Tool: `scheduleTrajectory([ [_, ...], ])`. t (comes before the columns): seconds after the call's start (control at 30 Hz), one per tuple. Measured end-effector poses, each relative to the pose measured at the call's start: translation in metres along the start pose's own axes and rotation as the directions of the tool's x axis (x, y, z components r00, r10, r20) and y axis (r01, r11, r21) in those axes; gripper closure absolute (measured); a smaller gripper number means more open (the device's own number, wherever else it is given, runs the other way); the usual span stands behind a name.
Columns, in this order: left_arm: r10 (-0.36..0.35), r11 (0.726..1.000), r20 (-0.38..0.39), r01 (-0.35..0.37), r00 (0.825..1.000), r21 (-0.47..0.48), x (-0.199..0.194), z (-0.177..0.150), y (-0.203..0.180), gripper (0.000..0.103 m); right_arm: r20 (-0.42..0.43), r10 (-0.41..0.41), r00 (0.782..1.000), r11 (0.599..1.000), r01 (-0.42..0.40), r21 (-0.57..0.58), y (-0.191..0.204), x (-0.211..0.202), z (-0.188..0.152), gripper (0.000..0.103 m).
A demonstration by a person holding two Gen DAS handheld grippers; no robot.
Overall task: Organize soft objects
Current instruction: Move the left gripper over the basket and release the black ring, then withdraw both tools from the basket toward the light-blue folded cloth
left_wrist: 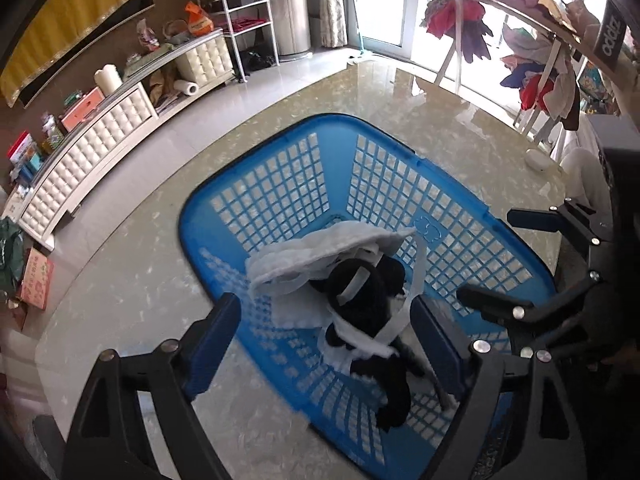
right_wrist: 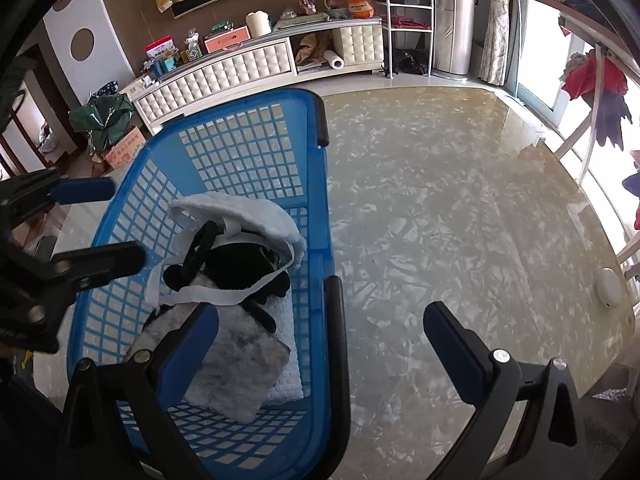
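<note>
Left wrist view: my left gripper (left_wrist: 324, 332) has its fingers spread wide, nothing pinched between them; the blue pads sit either side of the pile in the blue basket (left_wrist: 280, 184) without pressing on it. My right gripper (right_wrist: 320, 344) is spread wide too and empty, one finger over the basket, the other over bare table.

The soft things lie inside the basket, heaped together: a black plush toy (left_wrist: 360, 304) tangled in white straps (left_wrist: 394, 330), with a white quilted piece (left_wrist: 320, 250) arched over it. In the right wrist view a grey-white fuzzy cloth (right_wrist: 236, 364) lies flat under them on the basket floor.

I judge all of it light, limp and easily squashed, nothing fragile. The straps are the catch: lift one and the rest may trail along or snag in the basket's lattice. If the pile needs shifting, I would pinch the plush at its thick body, or the quilted piece by its raised edge.

Beyond the basket, the glossy table (right_wrist: 460, 200) is nearly bare; a small white disc (right_wrist: 610, 288) lies near its far edge, well apart. The basket's high walls and dark-tipped rim (right_wrist: 322, 124) are what my fingers must clear.
</note>
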State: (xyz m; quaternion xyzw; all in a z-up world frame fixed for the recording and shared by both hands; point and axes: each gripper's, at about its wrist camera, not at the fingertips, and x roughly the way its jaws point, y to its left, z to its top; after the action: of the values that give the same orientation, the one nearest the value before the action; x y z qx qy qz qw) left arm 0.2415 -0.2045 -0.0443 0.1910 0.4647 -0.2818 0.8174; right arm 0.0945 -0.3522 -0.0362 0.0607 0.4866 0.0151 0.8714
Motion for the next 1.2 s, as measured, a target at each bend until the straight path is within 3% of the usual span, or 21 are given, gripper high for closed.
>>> scheduleTrajectory([
  [0.53, 0.083, 0.991, 0.098, -0.072, 0.992, -0.111, -0.081, -0.075, 0.042, 0.013, 0.061, 0.036, 0.997, 0.998, -0.032, -0.06, 0.058, -0.039, 0.0, 0.0],
  [0.63, 0.1, 0.986, 0.116, -0.083, 0.988, -0.147, -0.09, -0.09, 0.055, 0.0, 0.06, 0.049, 0.997, 0.995, -0.044, -0.087, 0.075, -0.041, 0.002, 0.0],
  [0.7, 0.114, 0.982, 0.131, -0.092, 0.985, -0.168, -0.098, -0.099, 0.063, 0.0, 0.063, 0.061, 0.996, 0.993, -0.054, -0.107, 0.088, -0.042, 0.002, 0.0],
  [1.2, 0.22, 0.928, 0.136, -0.165, 0.966, -0.333, -0.121, -0.177, 0.136, 0.0, 0.01, 0.115, 0.993, 0.959, -0.108, -0.263, 0.17, -0.01, 0.019, 0.0],
])
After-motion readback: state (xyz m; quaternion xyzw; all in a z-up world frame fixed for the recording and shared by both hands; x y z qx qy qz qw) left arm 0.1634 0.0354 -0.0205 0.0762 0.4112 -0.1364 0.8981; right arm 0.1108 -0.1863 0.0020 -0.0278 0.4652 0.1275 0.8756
